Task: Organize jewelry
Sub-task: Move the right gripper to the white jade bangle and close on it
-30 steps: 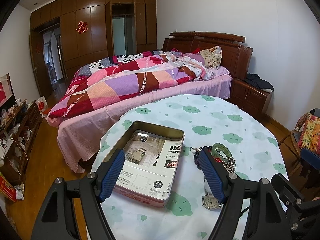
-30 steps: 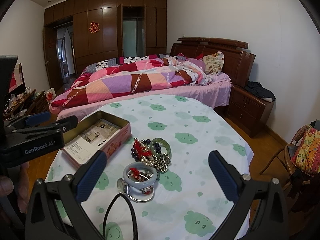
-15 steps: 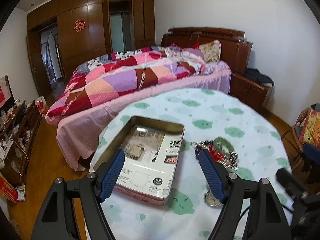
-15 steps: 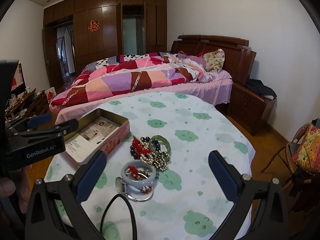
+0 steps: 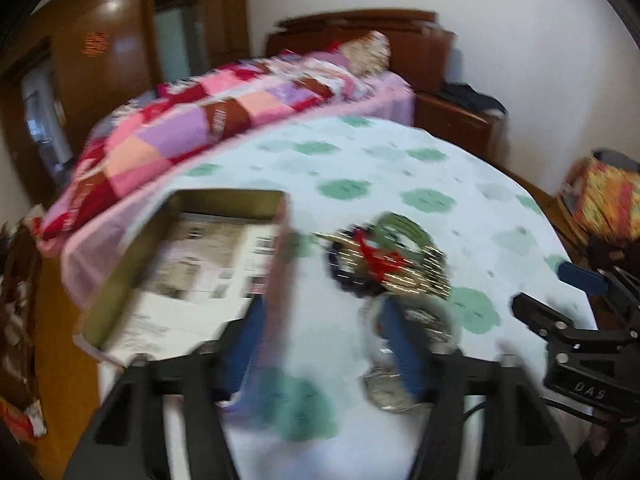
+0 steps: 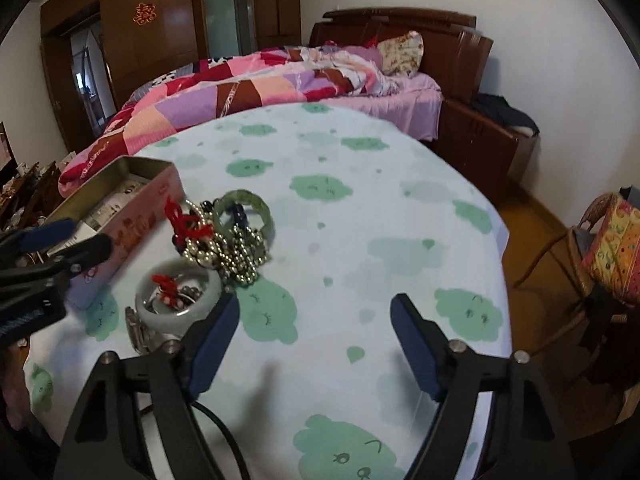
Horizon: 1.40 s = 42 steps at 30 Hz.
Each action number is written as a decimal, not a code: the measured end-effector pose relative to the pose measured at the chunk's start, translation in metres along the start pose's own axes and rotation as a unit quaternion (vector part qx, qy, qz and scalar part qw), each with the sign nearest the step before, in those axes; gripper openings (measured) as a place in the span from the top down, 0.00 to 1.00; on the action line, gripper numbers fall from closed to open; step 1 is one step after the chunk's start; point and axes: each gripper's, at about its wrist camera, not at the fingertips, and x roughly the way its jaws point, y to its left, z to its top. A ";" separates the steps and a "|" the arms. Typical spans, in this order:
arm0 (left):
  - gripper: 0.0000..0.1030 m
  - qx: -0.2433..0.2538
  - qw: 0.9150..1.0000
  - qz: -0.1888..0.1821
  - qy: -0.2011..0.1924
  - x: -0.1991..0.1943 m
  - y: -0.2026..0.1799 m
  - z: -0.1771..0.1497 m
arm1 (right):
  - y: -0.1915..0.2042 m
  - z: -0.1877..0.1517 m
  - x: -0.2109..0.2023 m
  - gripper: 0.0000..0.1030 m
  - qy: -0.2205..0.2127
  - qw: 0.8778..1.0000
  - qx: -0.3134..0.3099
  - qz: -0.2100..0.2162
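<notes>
Where the round worktop (image 6: 400, 208) carries its green-cloud cloth, the items lie grouped at the person's left side.

Tin box (image 6: 120, 184): open, rectangular, pink outer wall, printed paper lining the bottom; at the worktop's left edge.

Jewelry pile (image 6: 228, 236): green bangle (image 6: 244, 208), red tassel cord (image 6: 182, 220), dark beads and silvery bead strands heaped together, just beside the tin's right wall.

Pale bangle (image 6: 176, 304): lies flat, nearer the cameras than the pile, with small red and metallic pieces inside its ring. A wristwatch (image 6: 138, 334) lies touching it on the near side.

Left hand-held gripper (image 5: 324, 344): jaws apart, one blue pad at the tin's near right corner, the other by the pale bangle and watch; this view is motion-blurred, so contact cannot be told.

Right hand-held gripper (image 6: 316, 340): jaws wide apart, nothing between them, over bare cloth; its left pad is close to the pale bangle.

Background: bed (image 6: 280, 80) with patchwork quilt behind the worktop.
</notes>
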 end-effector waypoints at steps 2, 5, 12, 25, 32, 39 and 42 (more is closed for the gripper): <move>0.58 0.009 1.000 -0.014 0.023 0.012 -0.006 0.002 | 0.001 0.000 -0.002 0.23 -0.002 1.000 0.001 -0.001; 0.60 0.020 0.998 -0.027 0.046 0.025 -0.015 0.001 | 0.002 0.001 -0.005 0.22 -0.009 1.000 0.001 -0.001; 0.70 0.018 0.995 -0.062 0.075 0.039 -0.018 -0.003 | 0.005 0.001 -0.001 0.22 -0.007 1.000 0.000 0.003; 0.84 0.032 0.997 -0.069 0.011 0.009 -0.018 0.004 | 0.008 0.000 0.006 0.22 -0.003 1.000 0.003 0.010; 0.84 0.025 0.998 -0.063 -0.019 0.002 -0.009 0.008 | 0.011 -0.002 0.009 0.22 0.001 1.000 -0.001 0.012; 0.81 0.029 0.998 -0.050 0.018 0.023 -0.011 0.000 | 0.016 -0.005 0.013 0.22 0.008 1.000 -0.008 0.018; 0.67 0.042 0.997 -0.039 0.042 0.031 -0.018 -0.007 | 0.018 -0.006 0.014 0.21 0.010 1.000 -0.013 0.021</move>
